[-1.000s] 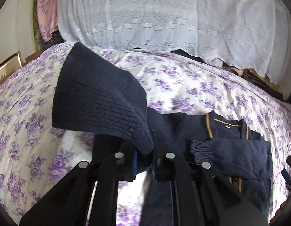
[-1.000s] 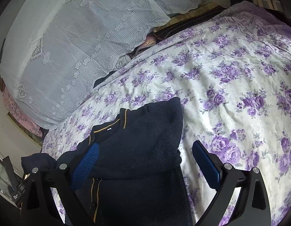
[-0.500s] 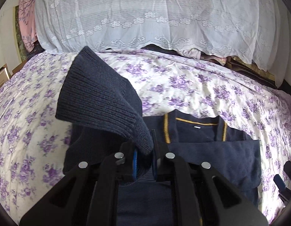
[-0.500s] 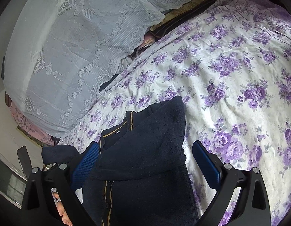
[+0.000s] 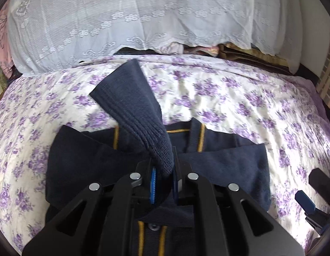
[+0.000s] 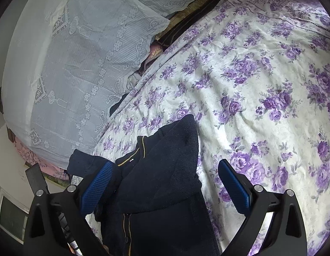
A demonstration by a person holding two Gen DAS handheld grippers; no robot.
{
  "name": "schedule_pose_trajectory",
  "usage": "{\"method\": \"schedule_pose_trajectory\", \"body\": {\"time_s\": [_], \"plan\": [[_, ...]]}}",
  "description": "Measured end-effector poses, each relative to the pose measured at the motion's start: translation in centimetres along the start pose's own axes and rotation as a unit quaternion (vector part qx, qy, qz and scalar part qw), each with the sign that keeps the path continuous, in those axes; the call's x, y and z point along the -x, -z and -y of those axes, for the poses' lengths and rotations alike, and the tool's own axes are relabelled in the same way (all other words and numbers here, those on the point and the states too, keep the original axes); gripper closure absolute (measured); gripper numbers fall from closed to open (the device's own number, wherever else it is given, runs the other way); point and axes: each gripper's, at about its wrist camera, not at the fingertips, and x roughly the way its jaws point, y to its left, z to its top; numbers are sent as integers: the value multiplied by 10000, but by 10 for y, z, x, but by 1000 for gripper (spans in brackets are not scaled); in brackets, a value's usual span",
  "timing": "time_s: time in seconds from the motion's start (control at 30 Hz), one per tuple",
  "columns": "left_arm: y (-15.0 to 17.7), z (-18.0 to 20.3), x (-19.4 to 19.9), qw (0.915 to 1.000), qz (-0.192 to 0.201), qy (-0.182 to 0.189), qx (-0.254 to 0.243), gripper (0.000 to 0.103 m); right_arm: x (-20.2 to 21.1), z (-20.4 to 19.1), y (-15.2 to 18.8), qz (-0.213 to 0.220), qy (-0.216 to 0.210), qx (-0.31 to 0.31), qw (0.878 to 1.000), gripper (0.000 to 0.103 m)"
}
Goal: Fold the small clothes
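A: Status of the claws?

B: Left gripper (image 5: 165, 181) clenched on the ribbed sleeve cuff (image 5: 156, 149) of the navy cardigan (image 5: 224, 166), which lies on the floral bedsheet (image 5: 229, 98) directly beneath and ahead. Right gripper (image 6: 165, 183) released, jaws straddling the garment's edge.

A: Recommendation?

B: Lay the sleeve flat across the chest, cuff unwrinkled. Garment: dark knit, yellow piping, other sleeve already folded over.

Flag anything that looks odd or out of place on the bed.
Nothing is damaged or spilled. The only irregular thing is the navy cardigan: one sleeve is lifted off the floral bedsheet, its cuff pinched in the left claw.
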Motion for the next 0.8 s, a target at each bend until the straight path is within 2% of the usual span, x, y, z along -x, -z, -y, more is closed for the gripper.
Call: {"method": "schedule_pose_trajectory", "body": {"time_s": [0.2, 0.23, 0.27, 0.3, 0.33, 0.37, 0.43, 0.5, 0.57, 0.67, 0.8], "plan": [[16, 31, -19, 9987, -256, -19, -448, 90, 0, 4, -1, 12, 15, -92, 10000, 3], [19, 32, -23, 9984, -318, -6, -476, 83, 0, 4, -1, 6, 18, -107, 9999, 3], [22, 34, -26, 9978, -400, 15, -523, 66, -1, 5, -1, -1, 22, -118, 9999, 3], [24, 34, -28, 9975, -449, 13, -550, 54, -1, 6, -1, -3, 29, -131, 9999, 3], [25, 34, -27, 9973, -459, -10, -566, 38, -1, 7, -1, -2, 36, -142, 9999, 3], [26, 34, -25, 9974, -427, -44, -586, 32, -1, 7, -2, -1, 42, -152, 9999, 3], [27, 32, -17, 9970, -363, -45, -675, 30, -1, 8, -2, 12, 62, -163, 9998, 3], [28, 26, -7, 9968, -279, -39, -751, 23, -1, 9, -2, 22, 83, -165, 9998, 3], [28, 12, 7, 9966, -70, -215, -786, 14, -2, 8, -1, 26, 90, -159, 9998, 3], [25, -19, 22, 9974, 60, -418, -578, 10, -5, 6, 1, -51, 12, -110, 9999, 3], [28, -57, 31, 9990, -49, -281, -335, 9, -11, -3, 6, -246, -211, 47, 9995, 4]]}}
